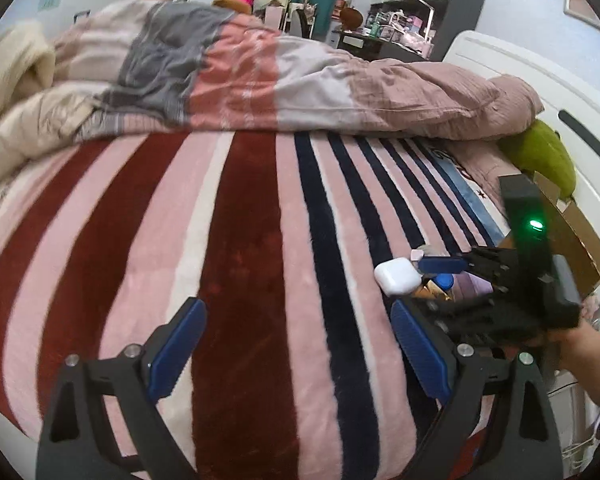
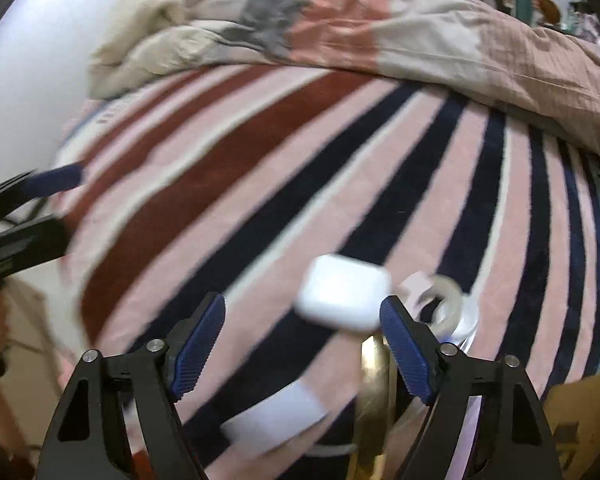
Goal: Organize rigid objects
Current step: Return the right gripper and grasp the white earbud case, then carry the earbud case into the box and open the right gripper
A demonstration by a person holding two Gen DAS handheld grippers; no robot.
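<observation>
Hovering over the striped blanket (image 2: 260, 168), the right gripper (image 2: 302, 338) is spread, nothing clamped, white earbud case (image 2: 342, 294) at its one o'clock beside the tape roll (image 2: 446, 300). Left gripper (image 1: 300, 352) released too. Risk: a pad nudges the slick case sideways.

Soft, even indoor light fills both views, with no hard shadows on the striped blanket (image 1: 240, 220). The left wrist view is fairly sharp. The right wrist view is smeared by motion blur, worst on the white case (image 2: 342, 292) and near objects. Fisheye bending curves the stripes, and dark corners frame each picture.
</observation>
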